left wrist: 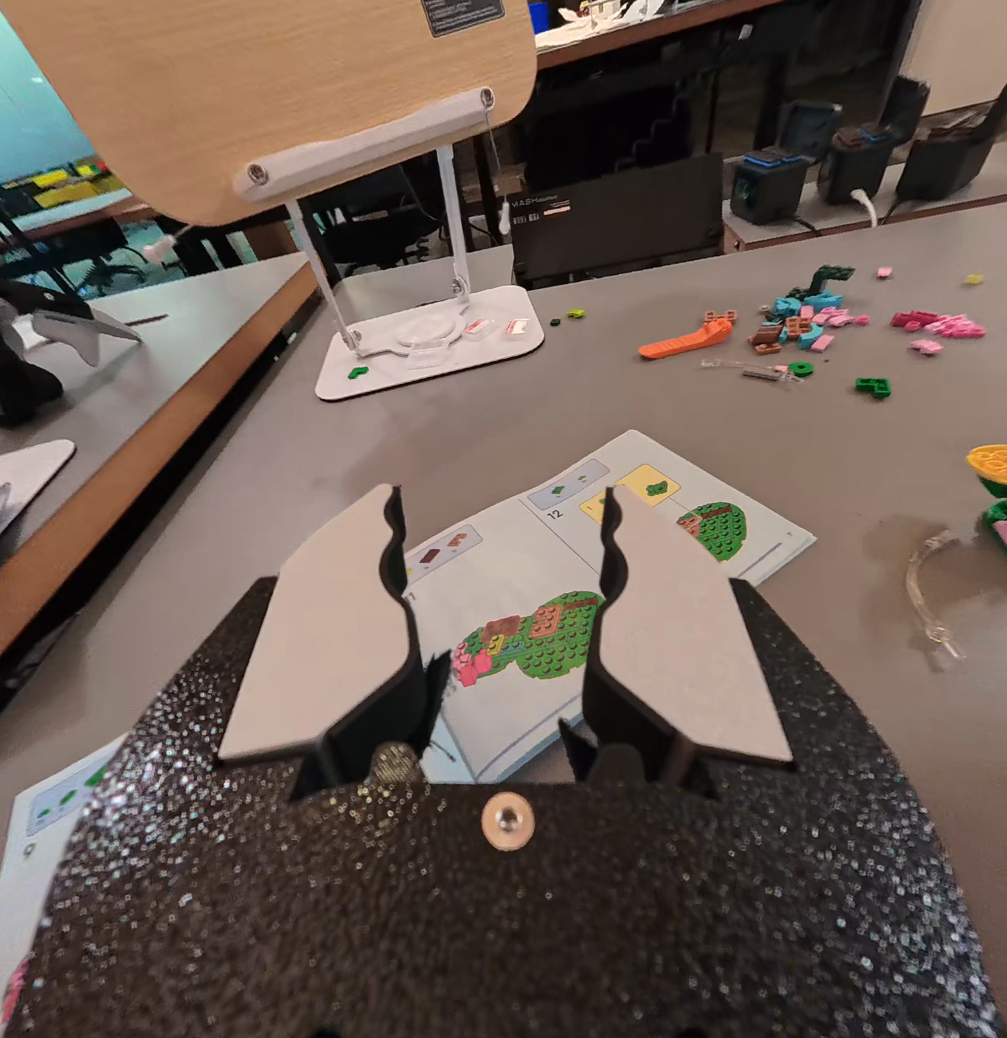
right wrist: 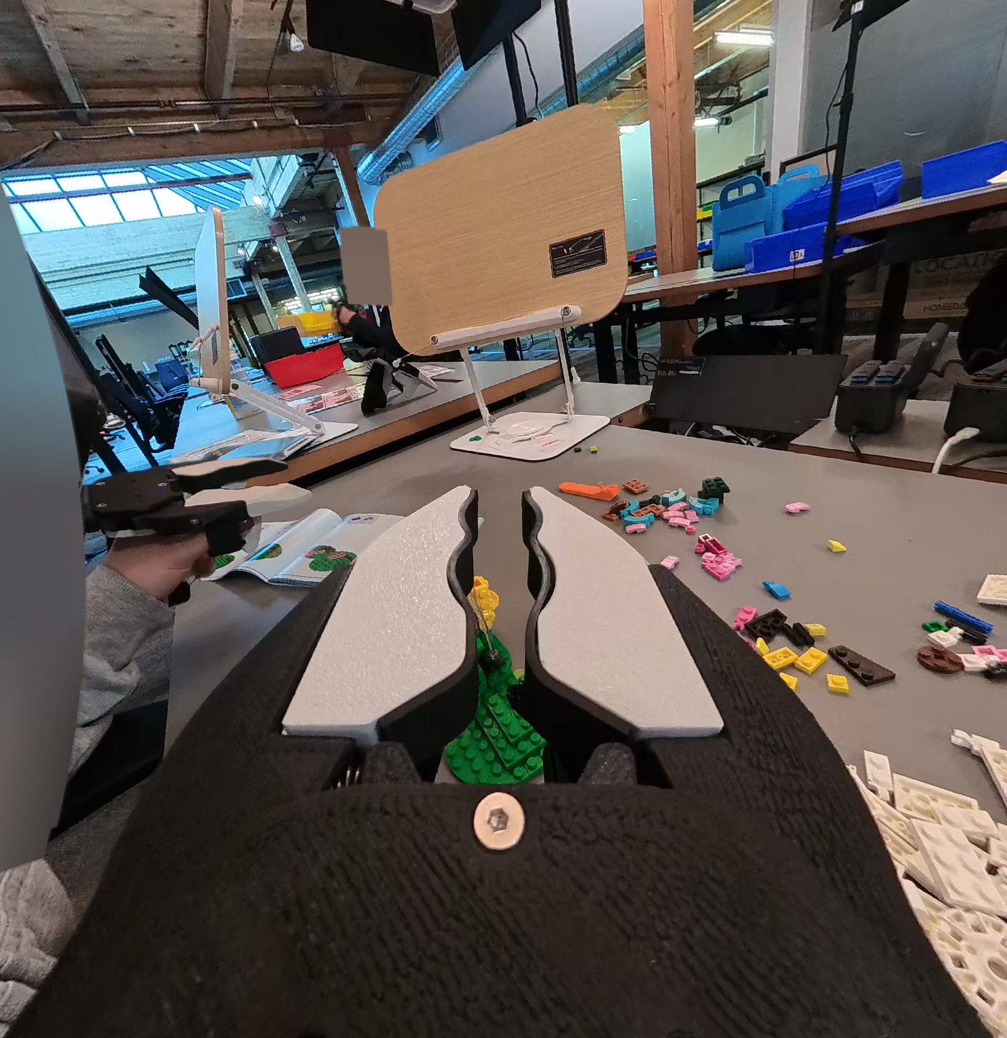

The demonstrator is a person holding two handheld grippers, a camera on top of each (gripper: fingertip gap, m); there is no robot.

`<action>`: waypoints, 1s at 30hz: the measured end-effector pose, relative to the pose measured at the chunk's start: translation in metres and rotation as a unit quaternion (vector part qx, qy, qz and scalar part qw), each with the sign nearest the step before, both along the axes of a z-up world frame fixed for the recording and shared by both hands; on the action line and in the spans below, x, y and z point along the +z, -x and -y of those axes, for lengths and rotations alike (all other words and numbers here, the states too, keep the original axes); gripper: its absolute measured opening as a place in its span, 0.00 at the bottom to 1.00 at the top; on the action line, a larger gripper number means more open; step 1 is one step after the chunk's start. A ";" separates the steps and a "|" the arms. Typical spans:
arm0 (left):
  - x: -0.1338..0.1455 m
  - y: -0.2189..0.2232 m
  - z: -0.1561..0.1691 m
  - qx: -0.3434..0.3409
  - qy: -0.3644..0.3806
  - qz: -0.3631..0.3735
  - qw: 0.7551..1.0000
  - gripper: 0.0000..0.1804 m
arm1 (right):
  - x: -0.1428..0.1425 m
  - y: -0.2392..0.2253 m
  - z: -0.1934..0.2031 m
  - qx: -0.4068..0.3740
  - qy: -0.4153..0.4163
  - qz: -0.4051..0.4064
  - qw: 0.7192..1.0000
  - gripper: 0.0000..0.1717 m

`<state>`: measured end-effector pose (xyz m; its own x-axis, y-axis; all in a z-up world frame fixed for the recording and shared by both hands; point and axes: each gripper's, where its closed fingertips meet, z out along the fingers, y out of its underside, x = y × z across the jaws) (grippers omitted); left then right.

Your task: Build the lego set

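Note:
My left gripper [left wrist: 504, 491] is open and empty. It hovers over an open instruction booklet [left wrist: 524, 567] that lies on the grey table [left wrist: 434, 438]. It also shows at the left of the right wrist view [right wrist: 296, 480], in a person's hand, above the booklet [right wrist: 310, 539]. My right gripper [right wrist: 499, 494] is nearly closed. A green brick model [right wrist: 493, 730] with a yellow flower [right wrist: 481, 598] sits deep between its fingers, gripped low down. The model also shows at the right edge of the left wrist view [left wrist: 1001, 517].
A book stand with a wooden board [right wrist: 501, 224] and white base [left wrist: 434, 348] stands at the back. An orange brick separator [left wrist: 684, 340] and loose coloured bricks [left wrist: 799, 326] lie to the right. White lattice pieces [right wrist: 951, 865] lie near right. A clear curved piece [left wrist: 928, 595] lies by the model. Some 35 cm of space lies between my two pairs of fingers.

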<state>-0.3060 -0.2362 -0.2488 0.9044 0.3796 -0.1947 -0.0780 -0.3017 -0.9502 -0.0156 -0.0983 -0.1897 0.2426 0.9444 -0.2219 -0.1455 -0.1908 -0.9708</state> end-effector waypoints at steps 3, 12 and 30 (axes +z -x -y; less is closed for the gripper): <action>-0.006 -0.006 -0.004 -0.025 0.019 0.003 0.999 0.37 | 0.000 0.000 0.000 0.000 0.001 0.000 1.000 0.07; -0.046 -0.044 -0.023 -0.158 0.171 -0.035 0.972 0.39 | -0.002 0.001 0.000 0.002 0.001 0.004 1.000 0.08; -0.003 0.094 0.174 0.215 0.056 0.087 0.971 0.37 | -0.001 0.006 0.007 0.010 -0.041 0.014 0.999 0.08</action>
